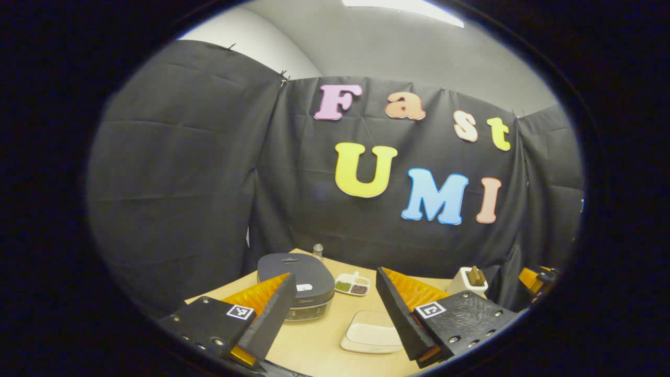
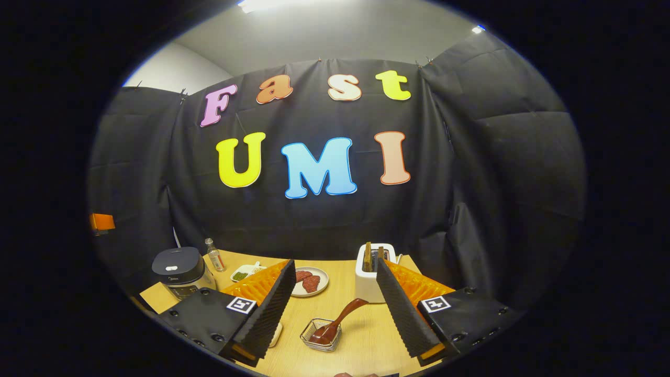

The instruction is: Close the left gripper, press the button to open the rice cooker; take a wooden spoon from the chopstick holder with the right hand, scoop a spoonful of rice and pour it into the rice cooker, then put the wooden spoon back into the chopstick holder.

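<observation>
Left gripper view has my left gripper (image 1: 331, 314) at the bottom of the frame, fingers spread wide and holding nothing. Between them, low in the centre, sits the table (image 1: 314, 345), with the cooker (image 1: 299, 285) just left of centre, lid down, behind my left finger. A dish (image 1: 353, 285) of beans lies right of it, a pale tray (image 1: 371, 332) nearer me, and the holder (image 1: 469, 280) at right with wooden handles sticking up. Right gripper view shows my right gripper (image 2: 335, 309) low in the frame, fingers also wide apart and empty. The cooker (image 2: 178, 271) stands at lower left beside a bottle (image 2: 213, 255). The holder (image 2: 372, 272) is just right of centre, touching nothing of mine. A spoon (image 2: 337, 320) rests tilted in a wire basket (image 2: 319, 335) at bottom centre, and a plate (image 2: 310, 281) lies behind it.
</observation>
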The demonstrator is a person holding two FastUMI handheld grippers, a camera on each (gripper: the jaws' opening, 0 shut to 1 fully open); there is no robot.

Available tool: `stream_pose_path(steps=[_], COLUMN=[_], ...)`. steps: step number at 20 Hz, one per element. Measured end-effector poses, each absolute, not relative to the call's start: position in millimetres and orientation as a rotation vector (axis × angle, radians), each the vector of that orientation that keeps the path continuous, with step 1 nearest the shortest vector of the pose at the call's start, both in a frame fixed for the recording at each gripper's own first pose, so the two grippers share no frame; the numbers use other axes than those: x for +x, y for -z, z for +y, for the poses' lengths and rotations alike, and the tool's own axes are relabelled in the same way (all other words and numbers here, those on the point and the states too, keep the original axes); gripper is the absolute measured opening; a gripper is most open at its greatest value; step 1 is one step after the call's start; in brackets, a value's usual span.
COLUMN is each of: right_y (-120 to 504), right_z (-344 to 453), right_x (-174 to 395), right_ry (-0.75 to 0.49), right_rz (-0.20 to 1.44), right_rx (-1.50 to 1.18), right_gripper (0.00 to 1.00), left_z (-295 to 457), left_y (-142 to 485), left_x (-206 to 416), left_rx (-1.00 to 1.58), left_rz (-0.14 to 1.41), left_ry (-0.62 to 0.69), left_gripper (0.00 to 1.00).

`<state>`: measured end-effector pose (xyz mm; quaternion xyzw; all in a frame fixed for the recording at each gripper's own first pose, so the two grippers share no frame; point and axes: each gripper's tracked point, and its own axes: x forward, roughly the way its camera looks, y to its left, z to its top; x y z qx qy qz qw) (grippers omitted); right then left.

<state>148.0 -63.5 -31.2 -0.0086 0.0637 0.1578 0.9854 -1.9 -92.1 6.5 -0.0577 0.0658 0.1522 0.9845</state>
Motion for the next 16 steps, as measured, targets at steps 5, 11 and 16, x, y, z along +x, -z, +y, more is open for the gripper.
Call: stream_pose_path(steps=[5,11,16], right_y=[53.9,57.1,58.3], right_z=[-57.6,-42.9,-19.7], right_x=[141.4,132.6,119.3], right_ry=[-0.309,-0.271,-0.178], right_rz=[0.185,0.21,0.21], right_rx=[0.034,0.092,0.099], right_gripper=[0.98,0.93,0.98], left_z=[-43.2,-9.7,20.2], left_y=[-14.7,-8.3,6.7], left_x=[-3.0,32.6,63.9], left_rx=[-0.17,-0.234,-0.135], left_rz=[0.132,0.186,0.26], left_ry=[-0.349,-0.222,-0.159], left_gripper=[0.69,0.35,0.11])
